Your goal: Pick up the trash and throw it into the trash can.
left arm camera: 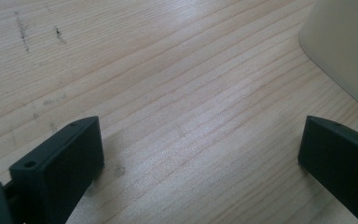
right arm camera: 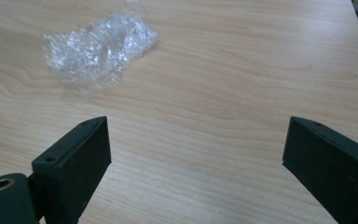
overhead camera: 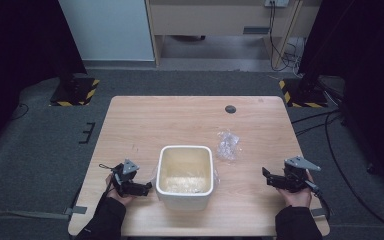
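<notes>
Right gripper (overhead camera: 266, 176) sits at the table's right-hand near edge, jaws spread wide and gripping nothing, and the crumpled clear plastic wrap (overhead camera: 228, 144) lies up at about ten o'clock from it, well apart, on bare wood. In the right gripper view the same wrap (right arm camera: 98, 46) is ahead and off to eleven o'clock of the jaws, its long axis running roughly nine to three across that view, so I'd say a reach forward with a slight swing left is what the pick-up turns on. Left gripper (overhead camera: 149, 187) is released too, nothing between its jaws, parked just beside the white bin (overhead camera: 185, 199), at nine o'clock of it; the bin stands between it and the wrap, so the right hand looks the better placed. The bin seems to hold more clear plastic inside. Light wooden table (overhead camera: 170, 120), grey carpet floor around it, black-and-yellow striped bases at the far corners.
</notes>
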`<state>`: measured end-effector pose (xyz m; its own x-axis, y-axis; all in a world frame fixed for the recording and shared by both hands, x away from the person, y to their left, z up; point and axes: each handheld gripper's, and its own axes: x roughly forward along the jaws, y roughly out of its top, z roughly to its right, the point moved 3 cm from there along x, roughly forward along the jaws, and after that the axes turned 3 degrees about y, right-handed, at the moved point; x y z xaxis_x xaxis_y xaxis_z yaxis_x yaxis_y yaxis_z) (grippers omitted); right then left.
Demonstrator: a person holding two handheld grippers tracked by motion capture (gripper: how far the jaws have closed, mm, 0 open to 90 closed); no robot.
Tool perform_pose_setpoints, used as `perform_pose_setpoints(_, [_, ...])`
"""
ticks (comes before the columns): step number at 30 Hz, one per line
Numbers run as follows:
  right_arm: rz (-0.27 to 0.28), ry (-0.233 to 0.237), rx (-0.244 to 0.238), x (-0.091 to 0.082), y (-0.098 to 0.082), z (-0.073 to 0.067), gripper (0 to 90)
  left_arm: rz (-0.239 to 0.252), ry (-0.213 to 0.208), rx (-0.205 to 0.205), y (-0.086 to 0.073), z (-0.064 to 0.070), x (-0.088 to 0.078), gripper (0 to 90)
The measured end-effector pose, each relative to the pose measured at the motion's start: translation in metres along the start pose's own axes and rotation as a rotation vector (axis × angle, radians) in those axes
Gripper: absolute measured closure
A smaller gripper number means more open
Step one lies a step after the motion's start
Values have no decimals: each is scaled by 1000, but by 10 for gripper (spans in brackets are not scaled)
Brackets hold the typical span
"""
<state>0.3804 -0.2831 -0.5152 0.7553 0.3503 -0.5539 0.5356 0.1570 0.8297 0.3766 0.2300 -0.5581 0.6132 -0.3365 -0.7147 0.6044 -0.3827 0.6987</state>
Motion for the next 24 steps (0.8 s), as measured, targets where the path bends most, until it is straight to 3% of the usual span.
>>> perform_pose_setpoints(7, [64, 15, -17, -13, 15, -10, 74, -1, 0, 2, 0, 0, 0, 0])
perform_pose_setpoints(24, [144, 48, -43, -34, 42, -30, 63, -1, -2, 4, 0, 0, 0, 0])
